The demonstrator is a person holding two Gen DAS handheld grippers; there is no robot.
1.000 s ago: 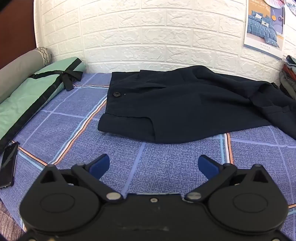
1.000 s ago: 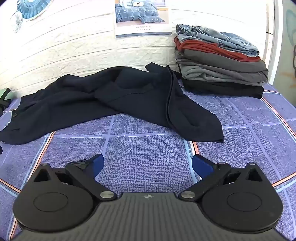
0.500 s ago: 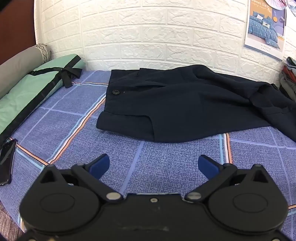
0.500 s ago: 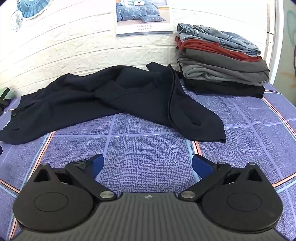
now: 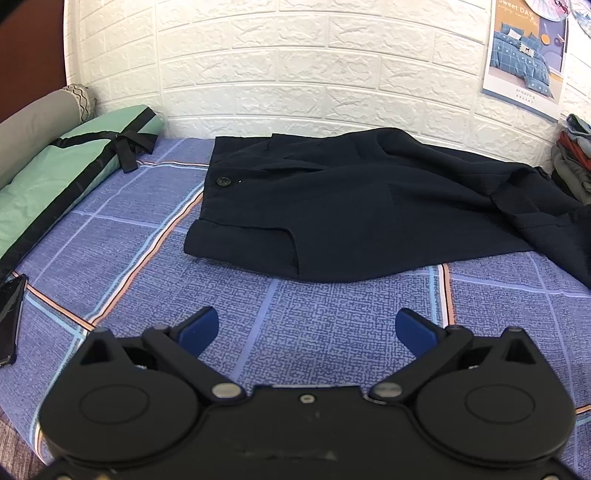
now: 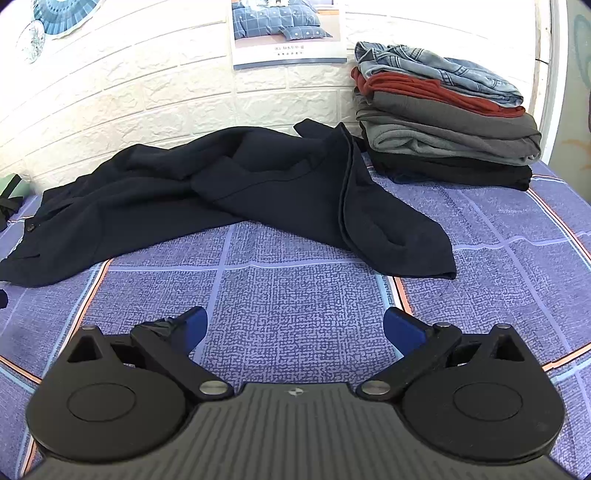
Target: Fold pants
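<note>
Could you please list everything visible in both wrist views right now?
pants: one, dark navy, spread rumpled across the bedsheet by the wall
bedsheet: one, blue checked, under everything
stack of clothes: one, denim, red, grey and black layers, right of the pants
bedding roll: one, green with black trim, left side
phone: one, black, left edge of bedsheet
poster: one, blue bedding picture, on white brick wall
left gripper: open, empty
right gripper: open, empty
</note>
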